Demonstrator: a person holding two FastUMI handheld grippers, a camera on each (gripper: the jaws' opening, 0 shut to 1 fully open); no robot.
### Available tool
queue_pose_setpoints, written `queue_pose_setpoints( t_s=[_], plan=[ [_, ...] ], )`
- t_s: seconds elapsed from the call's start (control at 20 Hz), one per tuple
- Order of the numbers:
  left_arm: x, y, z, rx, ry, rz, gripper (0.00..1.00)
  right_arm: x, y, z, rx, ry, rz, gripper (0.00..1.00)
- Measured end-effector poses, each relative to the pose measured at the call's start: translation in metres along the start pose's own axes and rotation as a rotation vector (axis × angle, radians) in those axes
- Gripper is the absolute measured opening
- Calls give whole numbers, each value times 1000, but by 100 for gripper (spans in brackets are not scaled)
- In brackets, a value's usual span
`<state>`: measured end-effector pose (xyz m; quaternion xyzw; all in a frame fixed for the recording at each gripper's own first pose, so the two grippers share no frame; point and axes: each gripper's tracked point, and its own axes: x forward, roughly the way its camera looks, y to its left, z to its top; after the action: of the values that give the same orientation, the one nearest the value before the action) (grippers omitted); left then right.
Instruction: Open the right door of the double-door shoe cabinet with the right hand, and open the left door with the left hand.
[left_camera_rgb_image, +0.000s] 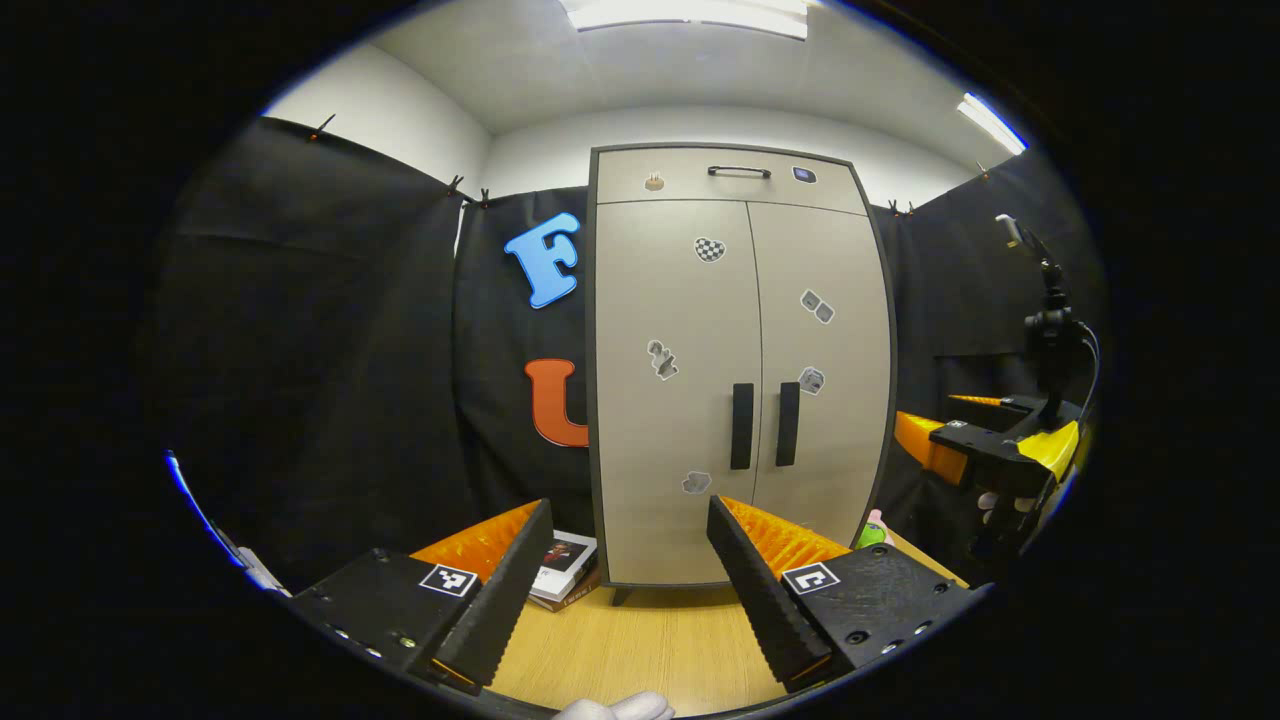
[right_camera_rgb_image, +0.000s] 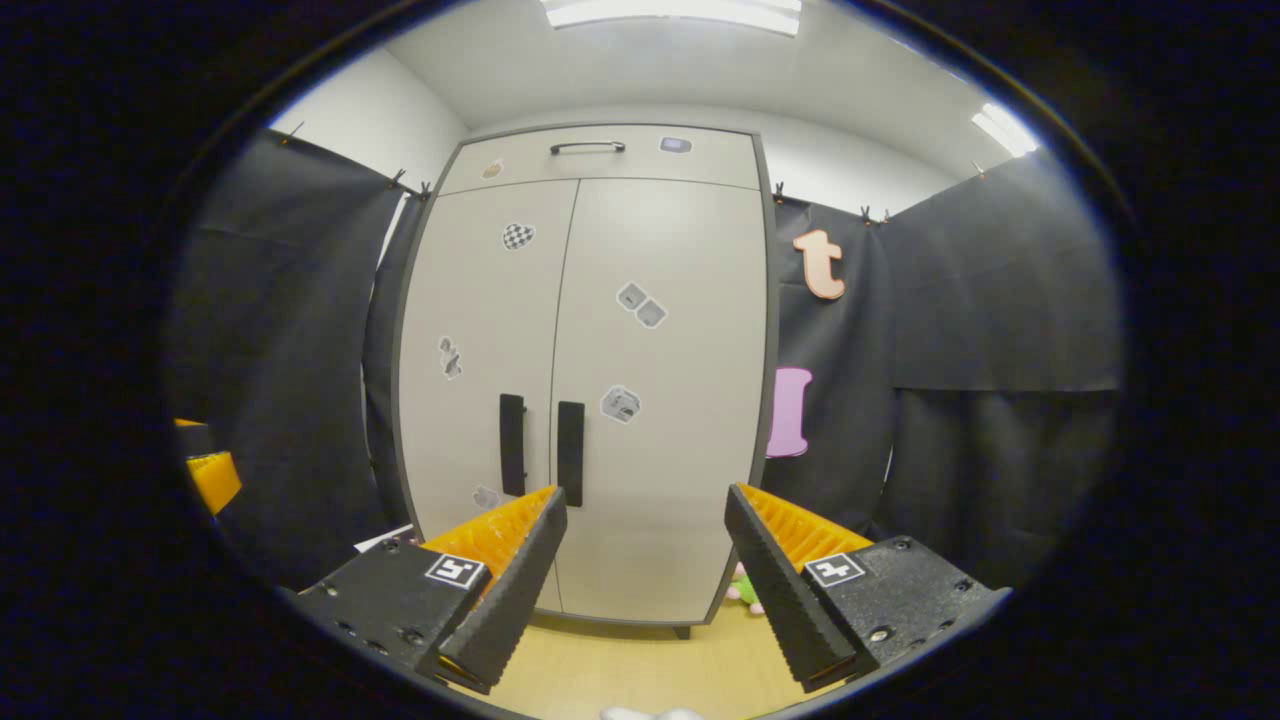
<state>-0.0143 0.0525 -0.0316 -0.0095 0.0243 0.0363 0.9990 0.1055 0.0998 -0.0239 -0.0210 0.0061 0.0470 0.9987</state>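
One shoe cabinet (left_camera_rgb_image: 735, 370) stood upright on the wooden table (left_camera_rgb_image: 650, 650), in front of the black cloth wall. It had two tall doors, and both were closed. The left door (left_camera_rgb_image: 672, 400) and the right door (left_camera_rgb_image: 820, 400) met in the middle. Two dark handles sat side by side near that middle line, one on each door: the left handle (left_camera_rgb_image: 741, 426) and the right handle (left_camera_rgb_image: 788, 424). Above the doors was one drawer (left_camera_rgb_image: 730, 180) with one thin handle of its own. Six small stickers could be counted on the two doors, four on the left and two on the right.

The left gripper (left_camera_rgb_image: 630, 515) was spread wide and held nothing. It hung in front of the cabinet, apart from it. The right gripper (right_camera_rgb_image: 645, 500) was spread wide too and held nothing, and it also had not touched the cabinet. In the left gripper view the right gripper could be seen far off to the right side.

A small stack of books (left_camera_rgb_image: 565, 570) lay on the table just left of the cabinet's foot. A green and pink soft toy (left_camera_rgb_image: 873, 530) peeked out at its right side. Nothing stood between the grippers and the doors.
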Motion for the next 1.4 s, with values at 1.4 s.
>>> queue_pose_setpoints(
  t_s=[1.4],
  plan=[
    [9, 73, 0, 13, 16, 176, 95, 220, 64, -46, 58, 143, -42, 62]
  ],
)
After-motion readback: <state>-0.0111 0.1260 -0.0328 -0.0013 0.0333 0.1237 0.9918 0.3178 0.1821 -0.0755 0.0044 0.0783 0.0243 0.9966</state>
